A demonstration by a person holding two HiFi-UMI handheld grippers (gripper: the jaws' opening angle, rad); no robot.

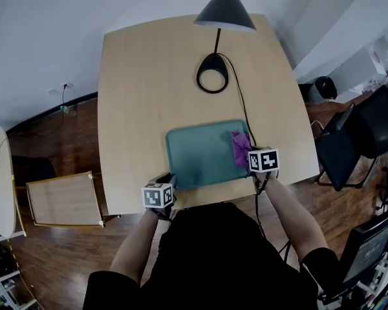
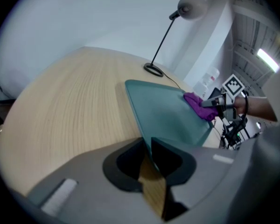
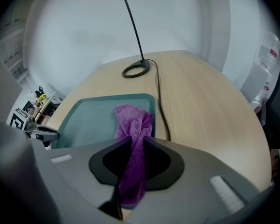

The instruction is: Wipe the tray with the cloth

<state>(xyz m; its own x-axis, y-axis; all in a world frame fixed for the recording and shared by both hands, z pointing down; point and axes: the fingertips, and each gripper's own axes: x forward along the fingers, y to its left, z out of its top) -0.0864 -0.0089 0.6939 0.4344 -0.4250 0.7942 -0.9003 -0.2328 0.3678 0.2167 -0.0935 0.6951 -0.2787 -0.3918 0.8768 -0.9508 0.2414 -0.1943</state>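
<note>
Head view: left gripper (image 1: 169,180) pinches the teal plastic tray (image 1: 200,154) at its 7 o'clock corner, likely steadying it; right gripper (image 1: 249,156) clamps the purple towelling cloth (image 1: 239,147) at 3 o'clock.

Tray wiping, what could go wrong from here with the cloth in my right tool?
1. The left tool pinches the tray only by its near corner rim, so a hard stroke might pivot the tray or pull it free.
2. The lamp cord runs just beside the tray's right edge, near the cloth in the right tool; a wide sweep could snag it.
3. The tray lies close to the near edge of the table and might slide off.
</note>
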